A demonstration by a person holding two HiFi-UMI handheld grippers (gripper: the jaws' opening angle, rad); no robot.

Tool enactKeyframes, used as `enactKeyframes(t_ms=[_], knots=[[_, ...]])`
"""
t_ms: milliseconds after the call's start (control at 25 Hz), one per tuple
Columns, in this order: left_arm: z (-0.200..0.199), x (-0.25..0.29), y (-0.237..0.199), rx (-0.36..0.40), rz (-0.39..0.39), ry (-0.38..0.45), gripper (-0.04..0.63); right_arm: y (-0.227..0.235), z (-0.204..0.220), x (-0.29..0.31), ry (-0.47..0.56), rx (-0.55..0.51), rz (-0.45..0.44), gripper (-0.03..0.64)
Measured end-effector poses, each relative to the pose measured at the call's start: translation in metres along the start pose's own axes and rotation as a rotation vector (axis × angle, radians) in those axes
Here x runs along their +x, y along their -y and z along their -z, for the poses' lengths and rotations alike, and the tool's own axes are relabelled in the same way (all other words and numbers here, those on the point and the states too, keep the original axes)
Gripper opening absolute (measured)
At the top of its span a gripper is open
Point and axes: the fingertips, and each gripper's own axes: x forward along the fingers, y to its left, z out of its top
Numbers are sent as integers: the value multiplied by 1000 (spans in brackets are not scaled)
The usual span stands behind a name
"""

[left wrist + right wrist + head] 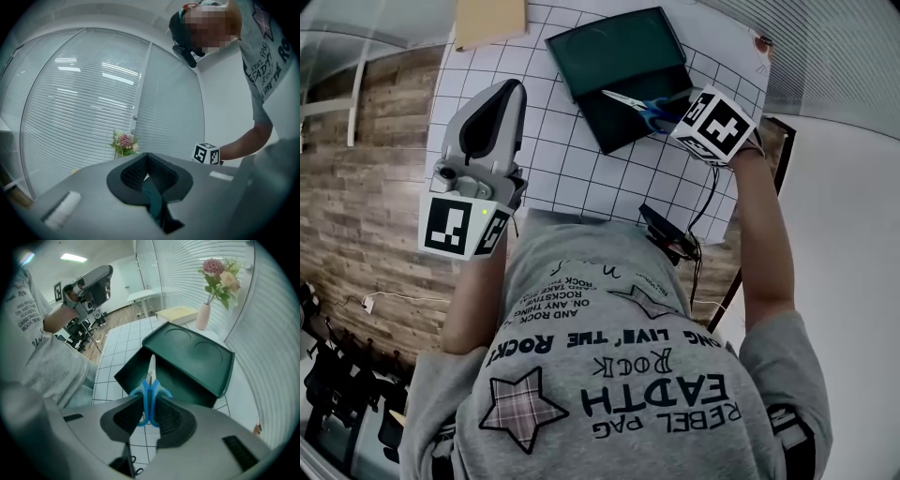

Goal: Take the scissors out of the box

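Blue-handled scissors (151, 380), clamped by the handles between the jaws of the right gripper (150, 405), blades pointing down at the open dark green box (197, 357) on the gridded table (553, 159). Left gripper (148, 161): jaws closed together, nothing between them, held apart from the box.

We see a grey short-sleeved T-shirt (619, 375) printed with black lettering and outlined stars. One star (523, 405) is filled with a plaid pattern. A black camera (667, 234) is worn on the head, and a thin black cable (708, 202) loops away from it. The left gripper (149, 174) has a smooth grey shell and black ribbed pads (133, 173). The right gripper (150, 401) has the same grey shell and dark pads. We see a white left cube (464, 228) and a white right cube (717, 124), both with black square markers. A small green light glows on the left cube.
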Motion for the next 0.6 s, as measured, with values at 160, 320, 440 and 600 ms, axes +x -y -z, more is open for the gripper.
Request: enactKeyframes(t_ms=[160, 320, 440, 600], knots=[[-5, -4, 0, 5, -6, 6, -3, -8, 2, -5, 39, 28, -8, 94], [-10, -7, 1, 12, -8, 14, -3, -11, 2, -9, 106, 87, -29, 94], [-13, -9, 2, 16, -8, 18, -3, -11, -2, -13, 186, 152, -42, 94], [-15, -11, 4, 23, -7, 20, -3, -15, -10, -21, 312, 215, -57, 94]])
